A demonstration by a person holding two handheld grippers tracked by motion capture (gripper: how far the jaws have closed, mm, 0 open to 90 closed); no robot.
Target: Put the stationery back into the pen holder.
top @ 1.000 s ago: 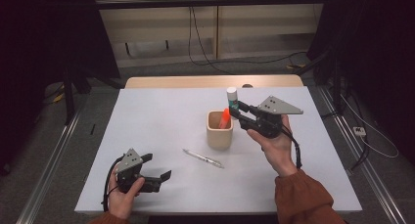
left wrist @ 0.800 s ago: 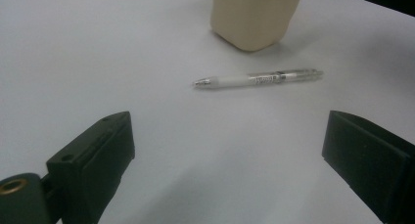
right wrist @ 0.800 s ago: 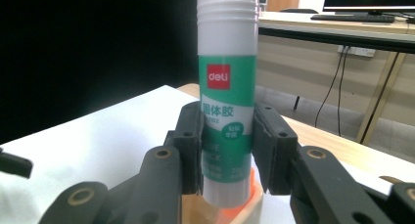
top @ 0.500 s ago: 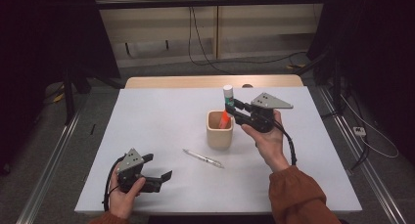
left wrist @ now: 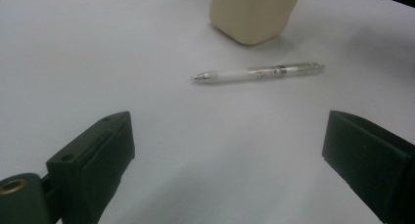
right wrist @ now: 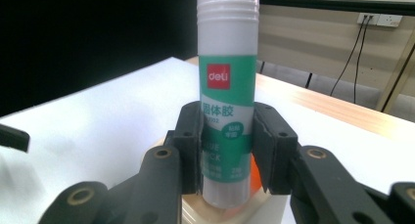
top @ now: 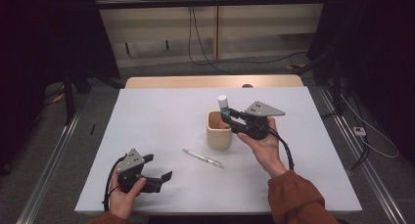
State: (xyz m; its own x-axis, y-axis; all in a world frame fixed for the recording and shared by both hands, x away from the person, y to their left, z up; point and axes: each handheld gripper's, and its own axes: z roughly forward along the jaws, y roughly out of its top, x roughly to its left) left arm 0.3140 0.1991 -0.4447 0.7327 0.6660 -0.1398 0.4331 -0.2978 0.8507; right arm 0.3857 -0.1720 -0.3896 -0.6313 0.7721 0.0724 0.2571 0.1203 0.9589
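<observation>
The table (top: 161, 121) is white with a pale wood far edge. The cup (top: 218, 131) is beige. The glue stick (right wrist: 227, 87) is white with a green label and a red logo square. The pen (left wrist: 259, 72) is clear and white. Both claws are black, each topped by a grey plate. One sleeve (top: 298, 202) is rust orange.

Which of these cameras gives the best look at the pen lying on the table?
The left gripper view: the pen lies whole and close between the open jaws, its tip and clear barrel plain. The high view shows the pen as a small thin sliver near the cup.
</observation>
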